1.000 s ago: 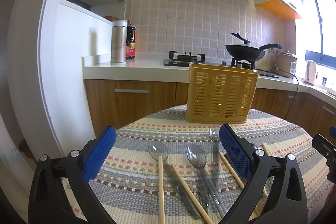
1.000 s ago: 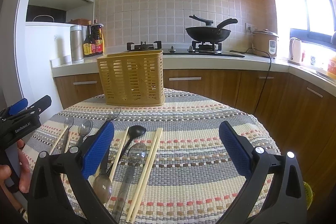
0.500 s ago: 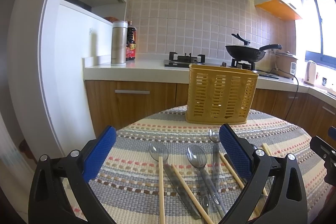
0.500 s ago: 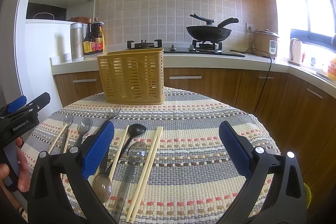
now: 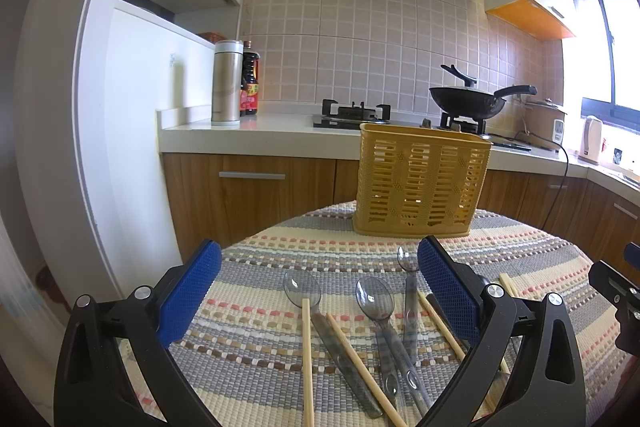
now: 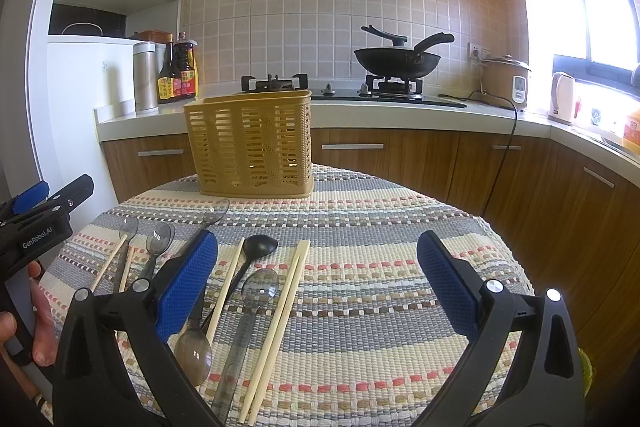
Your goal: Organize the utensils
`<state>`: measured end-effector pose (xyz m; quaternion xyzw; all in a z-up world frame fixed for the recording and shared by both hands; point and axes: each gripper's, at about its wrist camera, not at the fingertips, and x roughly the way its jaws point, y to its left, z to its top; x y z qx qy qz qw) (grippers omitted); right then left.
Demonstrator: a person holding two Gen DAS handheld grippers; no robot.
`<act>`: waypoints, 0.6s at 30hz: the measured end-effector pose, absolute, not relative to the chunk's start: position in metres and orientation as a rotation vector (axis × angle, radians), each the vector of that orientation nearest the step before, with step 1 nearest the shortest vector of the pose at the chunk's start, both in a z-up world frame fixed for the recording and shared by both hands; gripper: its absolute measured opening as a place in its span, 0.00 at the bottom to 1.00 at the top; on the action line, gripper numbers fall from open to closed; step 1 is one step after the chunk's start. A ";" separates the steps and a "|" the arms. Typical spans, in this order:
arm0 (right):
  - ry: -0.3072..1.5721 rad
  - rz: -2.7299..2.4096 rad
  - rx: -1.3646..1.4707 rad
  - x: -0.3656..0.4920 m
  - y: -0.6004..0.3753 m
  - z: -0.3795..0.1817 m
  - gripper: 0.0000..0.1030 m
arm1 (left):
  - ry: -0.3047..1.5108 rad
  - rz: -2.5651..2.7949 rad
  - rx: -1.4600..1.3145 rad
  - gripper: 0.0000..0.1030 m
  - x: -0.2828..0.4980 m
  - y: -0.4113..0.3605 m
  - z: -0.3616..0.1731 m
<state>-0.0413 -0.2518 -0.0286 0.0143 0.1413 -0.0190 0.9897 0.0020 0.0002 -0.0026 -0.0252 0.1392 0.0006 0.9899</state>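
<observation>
A yellow slotted utensil basket [image 5: 420, 181] stands upright at the far side of the round table; it also shows in the right wrist view [image 6: 251, 145]. Clear plastic spoons [image 5: 374, 297] and wooden chopsticks [image 5: 307, 351] lie loose on the striped mat in front of it. My left gripper [image 5: 318, 291] is open and empty above them. My right gripper [image 6: 318, 287] is open and empty over a pair of chopsticks [image 6: 280, 319], a clear spoon [image 6: 256, 297] and a black spoon [image 6: 256, 249].
A striped woven mat [image 6: 380, 267] covers the table. The kitchen counter [image 6: 400, 109] behind holds a stove, a black wok [image 6: 398, 61], bottles and a rice cooker. The left gripper's body [image 6: 36, 227] shows at the right wrist view's left edge.
The right wrist view has tilted very slightly; the basket sits a touch higher. The left gripper and the utensils have not moved.
</observation>
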 end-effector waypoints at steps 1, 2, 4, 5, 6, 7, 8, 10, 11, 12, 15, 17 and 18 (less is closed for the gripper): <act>0.283 -0.039 0.029 -0.041 -0.252 -0.029 0.93 | 0.280 0.000 -0.052 0.93 0.002 0.000 -0.003; 0.283 -0.040 0.028 -0.041 -0.252 -0.029 0.93 | 0.281 -0.001 -0.052 0.93 0.002 0.000 -0.002; 0.284 -0.045 0.025 -0.041 -0.252 -0.030 0.93 | 0.283 -0.003 -0.054 0.93 0.002 0.000 -0.002; 0.286 -0.050 0.024 -0.040 -0.252 -0.029 0.93 | 0.286 -0.009 -0.059 0.93 0.003 0.001 -0.002; 0.292 -0.057 0.021 -0.038 -0.252 -0.029 0.93 | 0.293 -0.016 -0.064 0.93 0.004 0.002 -0.001; 0.303 -0.064 0.019 -0.036 -0.252 -0.029 0.93 | 0.303 -0.024 -0.069 0.93 0.005 0.004 -0.001; 0.320 -0.072 0.015 -0.033 -0.253 -0.028 0.93 | 0.323 -0.037 -0.079 0.93 0.008 0.009 0.000; 0.360 -0.080 0.005 -0.027 -0.254 -0.024 0.93 | 0.365 -0.071 -0.105 0.93 0.014 0.020 0.006; 0.386 -0.086 -0.003 -0.023 -0.254 -0.021 0.93 | 0.393 -0.090 -0.118 0.93 0.020 0.027 0.012; 0.420 -0.090 -0.013 -0.018 -0.254 -0.017 0.93 | 0.417 -0.108 -0.126 0.92 0.024 0.032 0.017; 0.529 -0.043 -0.022 -0.001 -0.256 -0.005 0.93 | 0.524 -0.170 -0.121 0.91 0.047 0.047 0.036; 0.600 0.000 -0.015 0.012 -0.257 0.002 0.93 | 0.612 -0.211 -0.113 0.87 0.064 0.054 0.044; 0.643 0.033 -0.004 0.020 -0.258 0.005 0.93 | 0.672 -0.236 -0.118 0.83 0.075 0.058 0.046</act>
